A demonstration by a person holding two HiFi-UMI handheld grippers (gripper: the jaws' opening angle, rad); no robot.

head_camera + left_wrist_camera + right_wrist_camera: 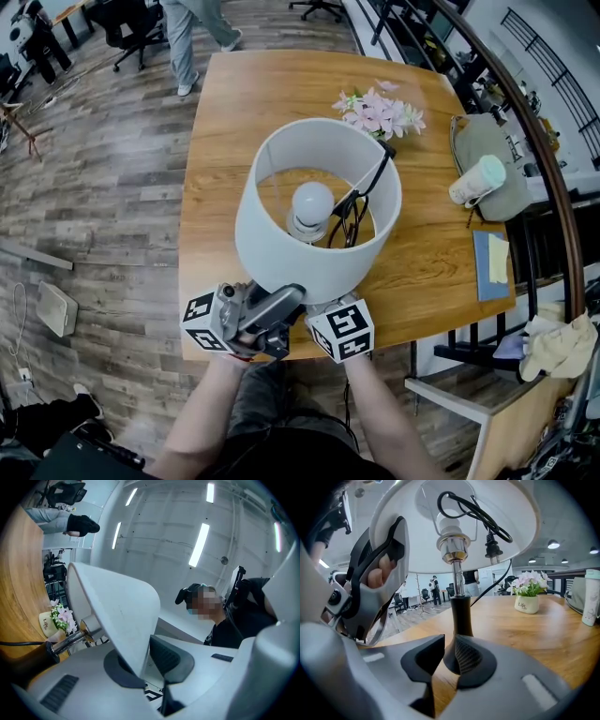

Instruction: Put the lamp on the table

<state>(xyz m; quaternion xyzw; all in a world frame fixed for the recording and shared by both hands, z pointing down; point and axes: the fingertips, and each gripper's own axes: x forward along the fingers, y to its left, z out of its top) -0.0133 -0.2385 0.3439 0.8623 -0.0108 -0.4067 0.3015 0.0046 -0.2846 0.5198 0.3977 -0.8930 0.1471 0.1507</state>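
Glossy wood-grain worktop (225, 103), head view, with the upright lamp (281, 246) at its near edge. Left gripper view: left gripper (149, 663), jaws slightly spread astride the thin white conical shade (117, 611). Right gripper view: right gripper (449, 660), jaws narrowly apart flanking the dark flared stem (459, 616).

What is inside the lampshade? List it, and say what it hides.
A white bulb and a coiled black cord with its plug. From above, the lampshade covers the lamp's stem, which shows only from below.
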